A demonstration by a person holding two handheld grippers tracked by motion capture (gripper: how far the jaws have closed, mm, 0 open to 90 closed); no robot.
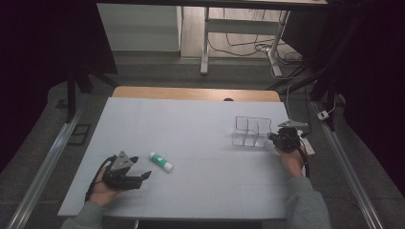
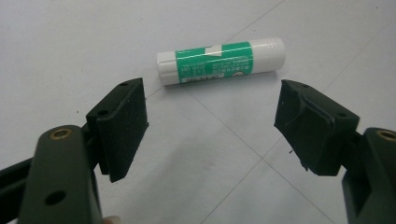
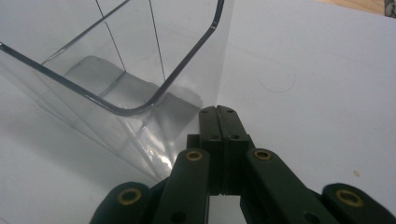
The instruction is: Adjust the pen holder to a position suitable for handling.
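Observation:
A white glue stick (image 1: 161, 161) with a green label lies on the pale table cover, left of centre. My left gripper (image 1: 141, 167) rests just left of it, held in a hand. In the left gripper view its jaws stand wide open (image 2: 210, 126), nothing is between them, and the glue stick (image 2: 221, 60) lies crosswise just beyond the tips. A clear plastic divided box (image 1: 251, 131) stands at the right. My right gripper (image 1: 273, 137) is at its right side. In the right gripper view its jaws are pressed together (image 3: 217, 110), with the thin wall of the box (image 3: 116, 70) running edge-on into their seam.
The pale cover (image 1: 200, 119) spreads over a wooden table whose far edge (image 1: 196, 93) shows behind it. A white cable and plug (image 1: 324, 114) lie off the table's right side. Desk legs and cables (image 1: 267, 47) stand on the floor beyond.

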